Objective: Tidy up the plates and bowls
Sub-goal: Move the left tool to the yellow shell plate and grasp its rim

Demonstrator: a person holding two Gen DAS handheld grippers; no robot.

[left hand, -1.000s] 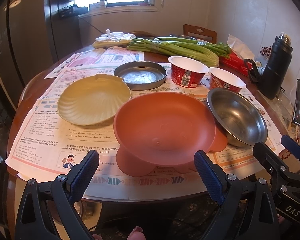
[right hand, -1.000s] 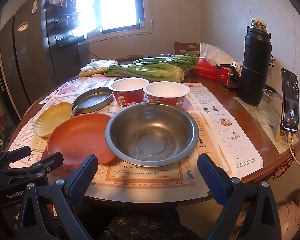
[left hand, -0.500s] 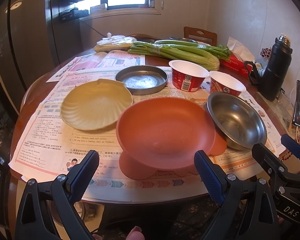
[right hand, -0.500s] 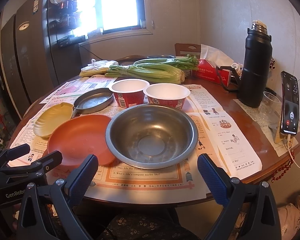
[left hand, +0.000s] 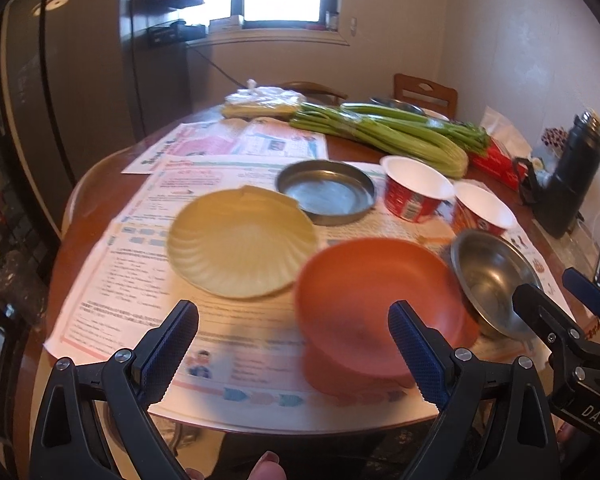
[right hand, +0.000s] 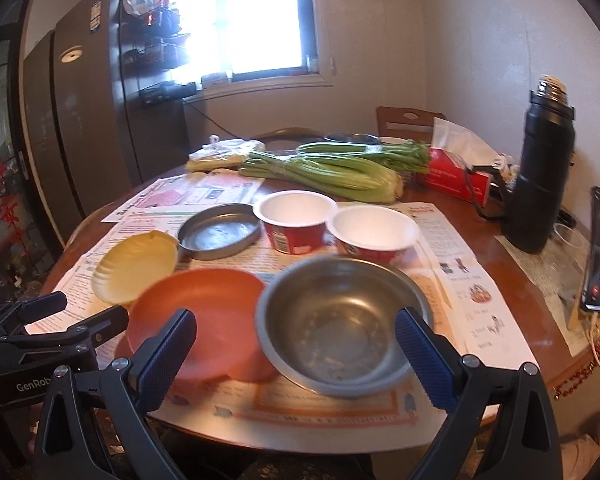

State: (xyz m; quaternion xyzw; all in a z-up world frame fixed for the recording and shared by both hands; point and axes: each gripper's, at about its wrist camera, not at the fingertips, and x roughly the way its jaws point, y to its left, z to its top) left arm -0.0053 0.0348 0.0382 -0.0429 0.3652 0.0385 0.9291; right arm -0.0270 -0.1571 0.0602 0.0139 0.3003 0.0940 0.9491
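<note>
left tongs (left hand: 293,334) shifted left | both tongs released, empty | orange bowl (left hand: 374,300) probably nearest left tongs, ahead-right | steel bowl (right hand: 342,314) before right tongs (right hand: 296,338)

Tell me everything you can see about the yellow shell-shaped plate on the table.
The yellow plate is shaped like a scallop shell, with ribs fanning across a shallow dish; it looks like matte plastic. It is empty and lies flat, right way up, on the printed paper covering the table. The round metal tin sits right behind it and the orange bowl beside it; the blur hides whether they touch. Neither gripper holds it.
</note>
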